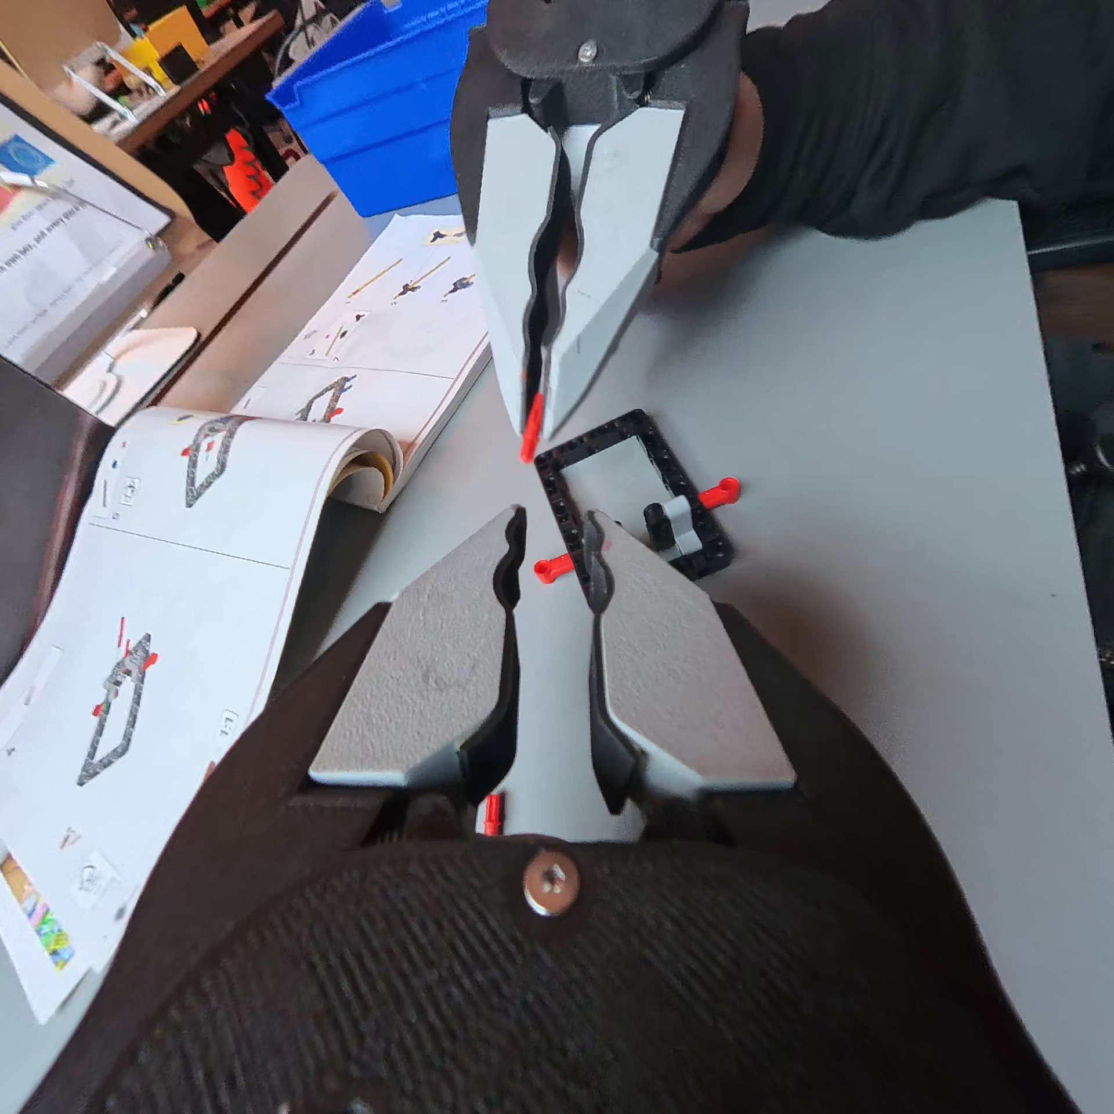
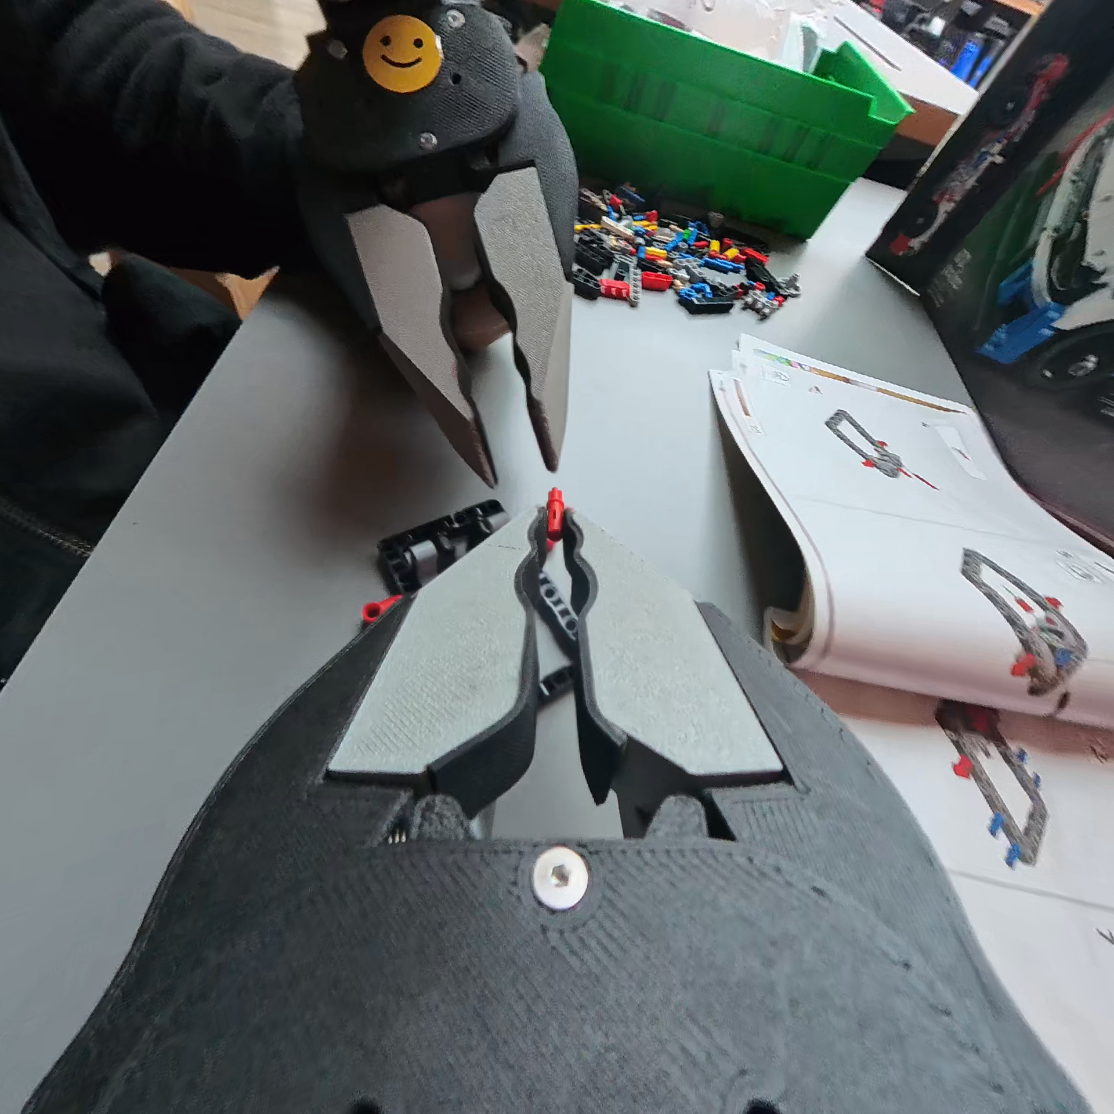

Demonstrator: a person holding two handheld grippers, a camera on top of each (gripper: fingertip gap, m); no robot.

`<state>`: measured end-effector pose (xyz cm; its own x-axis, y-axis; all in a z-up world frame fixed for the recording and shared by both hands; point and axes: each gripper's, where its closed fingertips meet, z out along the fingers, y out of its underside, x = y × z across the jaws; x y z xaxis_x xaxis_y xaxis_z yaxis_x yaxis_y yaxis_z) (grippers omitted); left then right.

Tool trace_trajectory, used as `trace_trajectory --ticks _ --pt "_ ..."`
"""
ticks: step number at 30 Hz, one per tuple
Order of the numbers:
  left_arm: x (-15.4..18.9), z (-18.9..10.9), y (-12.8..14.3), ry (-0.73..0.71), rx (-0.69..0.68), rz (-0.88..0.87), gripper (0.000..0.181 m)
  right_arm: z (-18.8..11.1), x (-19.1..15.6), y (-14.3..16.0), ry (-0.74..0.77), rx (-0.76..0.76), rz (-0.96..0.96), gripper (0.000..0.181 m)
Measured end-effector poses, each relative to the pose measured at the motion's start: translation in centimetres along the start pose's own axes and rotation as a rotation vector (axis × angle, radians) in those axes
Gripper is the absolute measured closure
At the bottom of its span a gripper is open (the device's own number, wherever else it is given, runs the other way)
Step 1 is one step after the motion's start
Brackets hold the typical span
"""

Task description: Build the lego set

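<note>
Booklet (image 1: 199, 524): open at the surface's (image 1: 844, 374) left edge.
Left claw (image 1: 554, 530): narrowly parted, empty, fingertips beside the black frame (image 1: 557, 482).
Frame: flat, mid-surface.
Right claw (image 1: 533, 431): pinching a red pin (image 1: 530, 434) just above the frame's corner.

It looks like a lab or maker workshop: a grey table (image 2: 633, 374) carries an open manual (image 2: 892, 512) and loose bricks (image 2: 669, 259) near its far edge, with a green bin (image 2: 711, 120), a blue bin (image 1: 374, 120), and cluttered desks (image 1: 181, 78) behind.
</note>
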<state>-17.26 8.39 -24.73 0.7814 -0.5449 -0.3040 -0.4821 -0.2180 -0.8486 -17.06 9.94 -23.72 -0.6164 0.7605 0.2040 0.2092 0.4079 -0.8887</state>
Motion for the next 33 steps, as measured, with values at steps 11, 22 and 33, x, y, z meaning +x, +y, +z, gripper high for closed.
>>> trace_trajectory --ticks 11,22,33 --pt "-0.3 -0.9 -0.1 0.057 0.042 -0.099 0.16 -2.0 3.4 1.8 0.026 0.044 0.177 0.18" --pt "-1.7 -1.2 0.3 0.03 0.045 -0.16 0.158 -1.3 3.6 1.7 -0.049 0.048 0.192 0.18" --pt "-1.6 -1.0 0.5 0.047 0.029 -0.154 0.159 -1.1 2.8 1.3 -0.053 0.056 0.162 0.18"
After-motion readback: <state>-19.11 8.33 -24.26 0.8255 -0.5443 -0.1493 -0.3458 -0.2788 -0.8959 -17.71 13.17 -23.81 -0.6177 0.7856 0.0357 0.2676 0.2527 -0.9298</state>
